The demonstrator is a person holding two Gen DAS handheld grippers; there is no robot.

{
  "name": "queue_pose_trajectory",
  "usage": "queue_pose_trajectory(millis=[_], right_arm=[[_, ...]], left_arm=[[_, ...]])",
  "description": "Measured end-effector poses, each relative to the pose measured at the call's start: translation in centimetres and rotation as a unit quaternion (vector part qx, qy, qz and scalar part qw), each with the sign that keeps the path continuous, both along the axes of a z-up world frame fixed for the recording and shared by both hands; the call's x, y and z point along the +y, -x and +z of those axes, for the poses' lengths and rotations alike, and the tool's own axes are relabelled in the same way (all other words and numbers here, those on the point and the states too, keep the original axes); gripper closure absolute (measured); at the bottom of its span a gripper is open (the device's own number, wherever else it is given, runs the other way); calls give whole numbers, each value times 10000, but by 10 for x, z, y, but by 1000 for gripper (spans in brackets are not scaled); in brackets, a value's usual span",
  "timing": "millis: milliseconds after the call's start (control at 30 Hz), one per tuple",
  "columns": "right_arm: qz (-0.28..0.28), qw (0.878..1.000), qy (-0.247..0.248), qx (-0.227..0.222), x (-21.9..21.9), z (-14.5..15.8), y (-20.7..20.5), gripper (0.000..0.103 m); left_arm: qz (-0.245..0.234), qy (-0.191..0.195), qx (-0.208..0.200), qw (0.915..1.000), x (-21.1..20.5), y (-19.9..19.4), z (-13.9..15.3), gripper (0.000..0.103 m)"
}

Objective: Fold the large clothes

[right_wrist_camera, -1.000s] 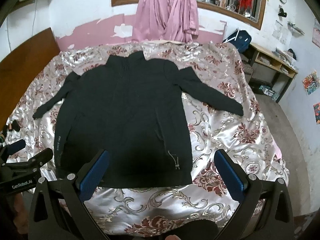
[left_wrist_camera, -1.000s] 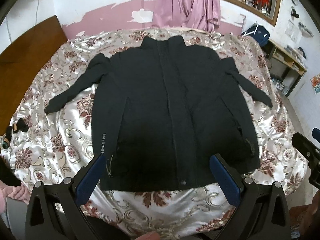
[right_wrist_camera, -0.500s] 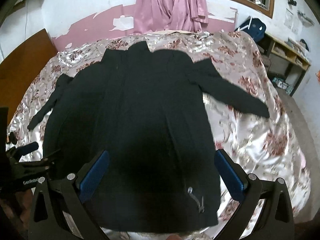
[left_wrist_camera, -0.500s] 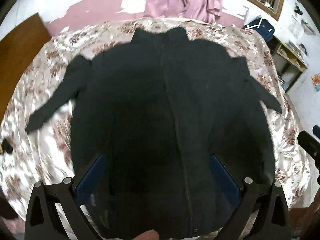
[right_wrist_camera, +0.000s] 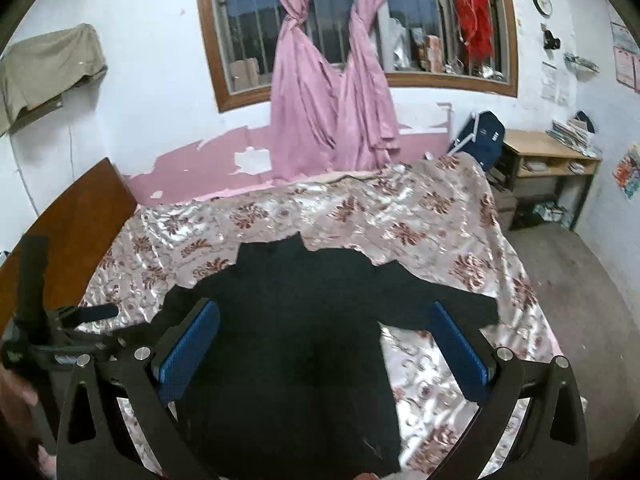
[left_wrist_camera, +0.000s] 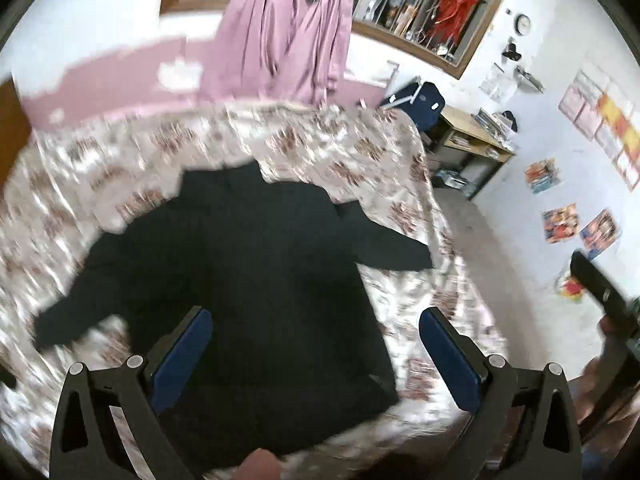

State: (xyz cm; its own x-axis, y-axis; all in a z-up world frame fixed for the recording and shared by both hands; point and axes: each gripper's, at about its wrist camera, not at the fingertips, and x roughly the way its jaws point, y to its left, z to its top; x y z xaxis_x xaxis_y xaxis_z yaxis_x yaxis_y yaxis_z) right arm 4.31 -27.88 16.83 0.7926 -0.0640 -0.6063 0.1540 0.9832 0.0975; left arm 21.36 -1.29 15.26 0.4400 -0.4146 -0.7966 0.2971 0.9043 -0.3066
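Your left gripper (left_wrist_camera: 316, 356) and right gripper (right_wrist_camera: 324, 348) gape wide, empty, over the black long-sleeved jacket (right_wrist_camera: 296, 340) at lower centre on the floral satin bedspread (right_wrist_camera: 420, 216).

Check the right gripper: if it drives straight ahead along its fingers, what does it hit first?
Most likely the black jacket. The right gripper is open, and the space between its blue pads is filled by the jacket's body lying on the floral bedspread. Nothing shows in front of it, though depth is unclear.
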Motion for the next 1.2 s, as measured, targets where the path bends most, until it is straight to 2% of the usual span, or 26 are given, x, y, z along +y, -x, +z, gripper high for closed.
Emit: queue_pose_trajectory(millis=[33, 200, 267, 367, 433, 567, 700, 833, 1033, 1100, 1200], right_arm=[[-24, 10000, -36, -16, -9, -1, 5, 1], [212, 9986, -457, 144, -74, -25, 1, 1], [317, 9986, -368, 205, -103, -38, -8, 1], [509, 9981, -166, 299, -145, -65, -27, 1], [638, 9966, -152, 494, -176, -89, -47, 1], [905, 9907, -507, 879, -231, -143, -98, 1], [843, 9887, -371, 1182, -264, -200, -137, 1], [812, 9866, -290, 1388, -281, -240, -160, 1], [688, 9812, -574, 1706, -323, -306, -183, 1], [572, 9795, -633, 1825, -340, -330, -191, 1], [433, 9776, -773, 1907, -368, -355, -199, 1]], left_arm=[[89, 18, 184, 9998, -7, -7, -8, 0], [793, 11, 488, 9957, -29, -32, -46, 0], [1122, -116, 677, 9913, -45, -48, -70, 0], [1356, -258, 846, 9868, -76, -80, -103, 0], [1328, -433, 837, 9867, -100, -104, -119, 0], [1151, -812, 912, 9858, -148, -154, -166, 0], [1113, -1076, 1018, 9827, -178, -207, -229, 0], [1107, -1187, 1175, 9797, -200, -252, -281, 0], [1012, -1512, 1208, 9759, -227, -293, -324, 0], [980, -1729, 1237, 9722, -231, -303, -337, 0], [988, -1846, 1417, 9675, -231, -310, -354, 0]])
